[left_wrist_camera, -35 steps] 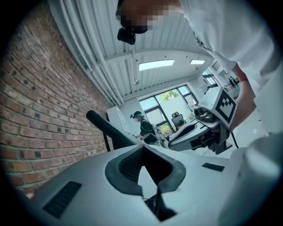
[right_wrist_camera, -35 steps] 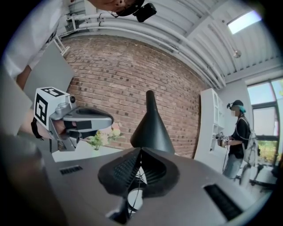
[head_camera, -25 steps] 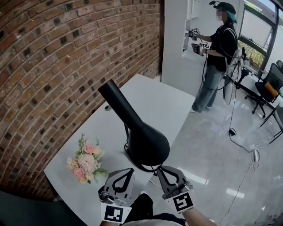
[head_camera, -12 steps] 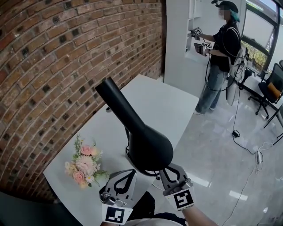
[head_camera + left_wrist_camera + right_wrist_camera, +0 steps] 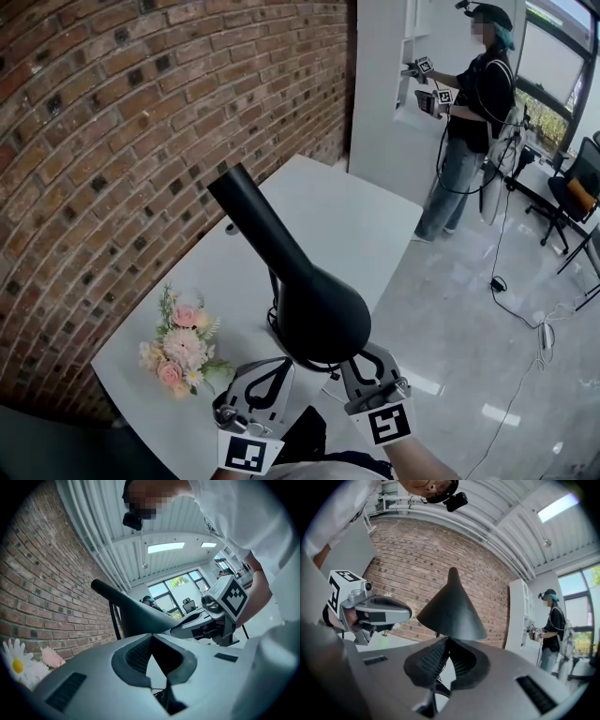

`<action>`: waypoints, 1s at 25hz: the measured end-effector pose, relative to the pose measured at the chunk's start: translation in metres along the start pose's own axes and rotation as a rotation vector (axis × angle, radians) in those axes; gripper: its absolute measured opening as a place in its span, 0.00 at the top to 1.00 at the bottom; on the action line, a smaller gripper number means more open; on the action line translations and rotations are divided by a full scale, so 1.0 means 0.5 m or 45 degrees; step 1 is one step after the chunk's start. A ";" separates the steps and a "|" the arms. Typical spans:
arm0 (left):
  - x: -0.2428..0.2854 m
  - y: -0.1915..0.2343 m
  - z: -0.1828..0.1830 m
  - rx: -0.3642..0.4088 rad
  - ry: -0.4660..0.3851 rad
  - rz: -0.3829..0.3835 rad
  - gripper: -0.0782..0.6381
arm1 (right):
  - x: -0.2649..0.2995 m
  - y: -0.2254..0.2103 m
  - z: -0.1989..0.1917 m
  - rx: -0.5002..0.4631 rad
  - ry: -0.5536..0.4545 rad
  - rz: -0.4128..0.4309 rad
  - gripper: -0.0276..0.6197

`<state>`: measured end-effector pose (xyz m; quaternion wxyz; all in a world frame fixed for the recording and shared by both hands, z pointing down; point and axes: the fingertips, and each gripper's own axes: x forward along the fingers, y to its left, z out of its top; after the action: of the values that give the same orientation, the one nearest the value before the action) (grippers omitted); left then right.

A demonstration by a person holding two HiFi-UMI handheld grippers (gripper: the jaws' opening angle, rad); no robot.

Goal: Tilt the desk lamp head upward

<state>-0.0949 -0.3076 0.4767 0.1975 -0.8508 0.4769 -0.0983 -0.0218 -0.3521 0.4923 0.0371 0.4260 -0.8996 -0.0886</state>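
Observation:
A black desk lamp stands on the white table (image 5: 347,225). Its cone head (image 5: 309,300) slants with the narrow end up toward the brick wall and the wide rim low and near me. My right gripper (image 5: 350,362) is shut with nothing in it, its tips tucked right under the rim; contact I cannot tell. In the right gripper view the cone (image 5: 451,606) sits just above that gripper's (image 5: 447,640) tips. My left gripper (image 5: 280,365) is shut and holds nothing, a little left of the rim. The lamp's base is hidden behind the head.
A small bunch of pink and white flowers (image 5: 178,343) lies on the table's left part. The brick wall (image 5: 122,141) runs along the table's left side. A person (image 5: 473,103) with grippers stands far off by a white cabinet (image 5: 384,84). Cables lie on the floor (image 5: 497,281).
The right gripper has crept forward so its tips sit under the lamp head's rim. The left gripper has barely shifted. The head's tilt looks much the same.

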 end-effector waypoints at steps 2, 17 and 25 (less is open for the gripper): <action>-0.005 0.003 0.006 -0.005 0.003 -0.002 0.88 | -0.011 -0.006 0.009 0.019 0.000 -0.025 0.93; -0.046 -0.014 0.052 -0.044 0.006 -0.026 0.88 | -0.075 -0.016 0.133 0.028 -0.042 -0.082 0.93; -0.050 0.003 0.147 -0.051 -0.020 -0.020 0.88 | -0.119 -0.044 0.225 -0.026 0.040 -0.105 0.93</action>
<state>-0.0829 -0.2692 0.4102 0.1832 -0.8591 0.4706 -0.0836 0.0166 -0.3050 0.3781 0.0519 0.4635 -0.8797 -0.0924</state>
